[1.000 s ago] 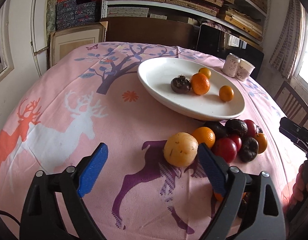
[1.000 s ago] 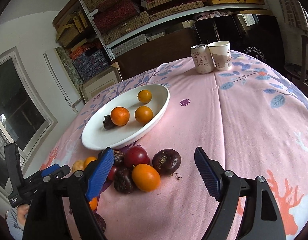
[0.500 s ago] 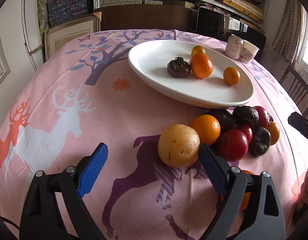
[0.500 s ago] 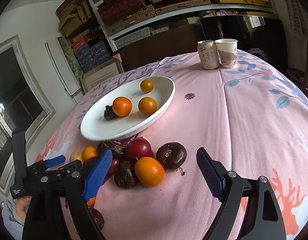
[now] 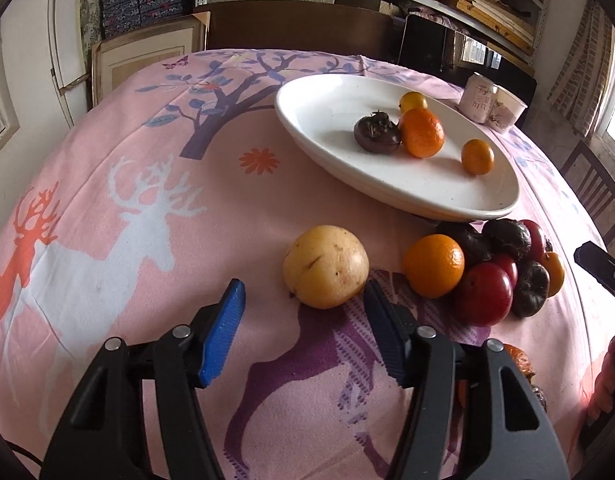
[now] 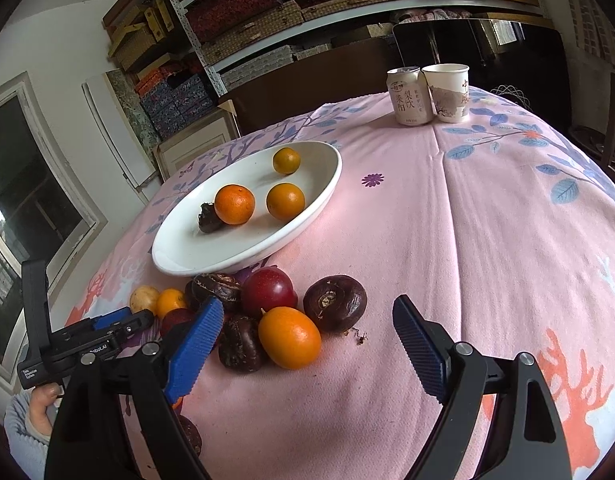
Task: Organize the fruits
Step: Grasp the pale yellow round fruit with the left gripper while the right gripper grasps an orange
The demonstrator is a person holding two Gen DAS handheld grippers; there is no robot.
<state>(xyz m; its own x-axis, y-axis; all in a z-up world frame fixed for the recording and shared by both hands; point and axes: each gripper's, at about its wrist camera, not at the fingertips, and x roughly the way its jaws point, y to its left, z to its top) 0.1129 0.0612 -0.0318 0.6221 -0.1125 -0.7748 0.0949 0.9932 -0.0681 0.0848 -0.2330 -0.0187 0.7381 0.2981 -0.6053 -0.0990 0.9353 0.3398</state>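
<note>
A white oval plate [image 5: 339, 96] [image 6: 179, 252] holds a dark fruit [image 5: 377, 134], a large orange [image 5: 422, 132] and two small oranges. A yellow round fruit [image 5: 325, 266] lies on the pink cloth just ahead of my open, empty left gripper [image 5: 303, 332], close to its right finger. Right of it lies a pile with an orange [image 5: 433, 266], a red fruit [image 5: 483, 294] and dark fruits. My right gripper [image 6: 307, 344] is open and empty, with an orange fruit [image 6: 289, 338] and a dark fruit [image 6: 334, 303] between its fingers' line.
A drink can [image 6: 409, 96] and a paper cup [image 6: 447, 92] stand at the table's far edge. Shelves with boxes fill the back wall. A wooden chair [image 5: 599, 196] stands at the right. The left gripper also shows in the right wrist view [image 6: 107, 330].
My left gripper has shifted right, so the yellow fruit now lies nearer the middle between its fingers, and the fingers stand closer together. The right gripper has edged closer to the pile.
</note>
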